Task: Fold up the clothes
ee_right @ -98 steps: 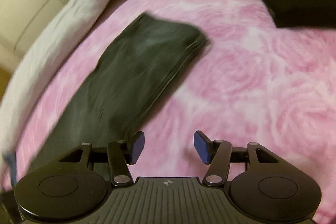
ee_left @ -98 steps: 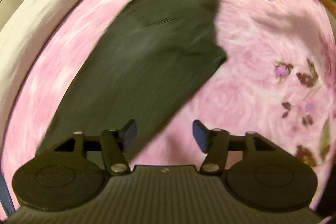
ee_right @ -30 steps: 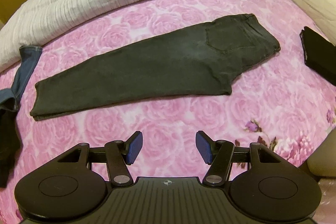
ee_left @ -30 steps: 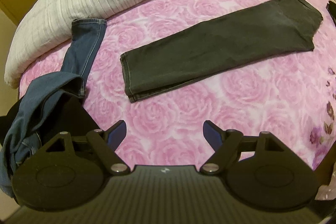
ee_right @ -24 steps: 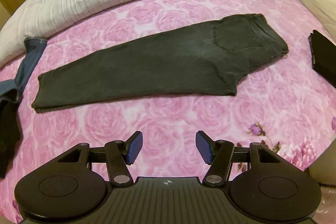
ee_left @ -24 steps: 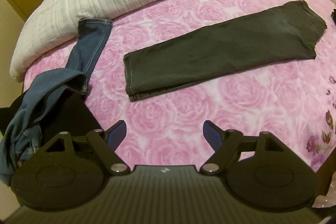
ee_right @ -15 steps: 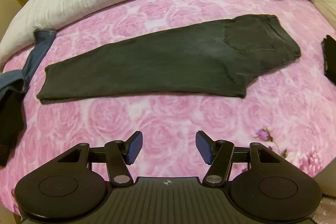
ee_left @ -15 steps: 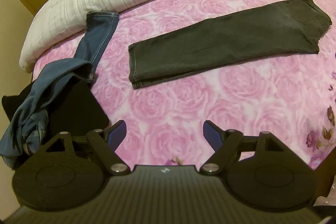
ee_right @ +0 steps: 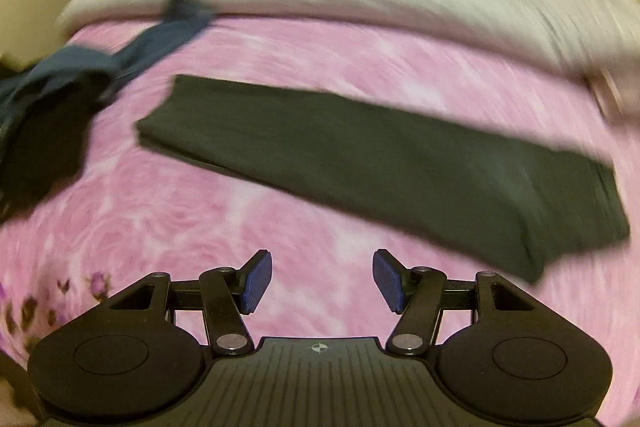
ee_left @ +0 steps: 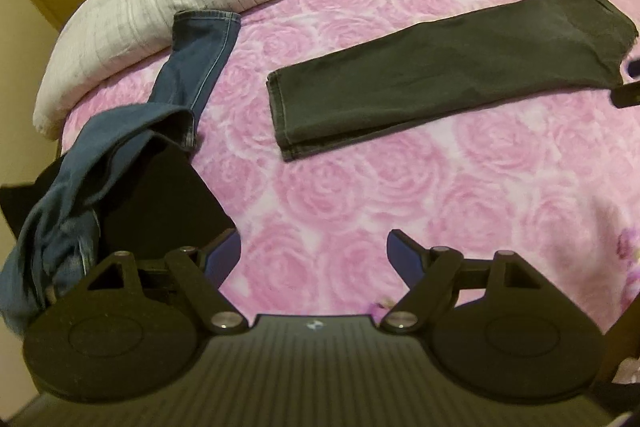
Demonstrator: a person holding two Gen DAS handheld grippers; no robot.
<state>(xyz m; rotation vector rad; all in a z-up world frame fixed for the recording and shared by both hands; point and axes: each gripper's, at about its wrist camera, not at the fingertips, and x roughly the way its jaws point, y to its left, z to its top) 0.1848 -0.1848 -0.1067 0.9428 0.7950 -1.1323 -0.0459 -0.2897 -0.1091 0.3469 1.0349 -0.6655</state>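
The dark grey jeans, folded lengthwise, lie flat mid-bedspread. Left gripper and right gripper hover with jaws apart, empty. Seize both hem corners squarely; fold toward the waistband.

The right wrist view is smeared all over: the dark trousers show no seams or pockets, and the pink bedspread shows only streaks. The blue jeans run off the left edge there. In the left wrist view a black garment lies half under the jeans, and a dark shape is cut off at the right edge, unidentifiable.
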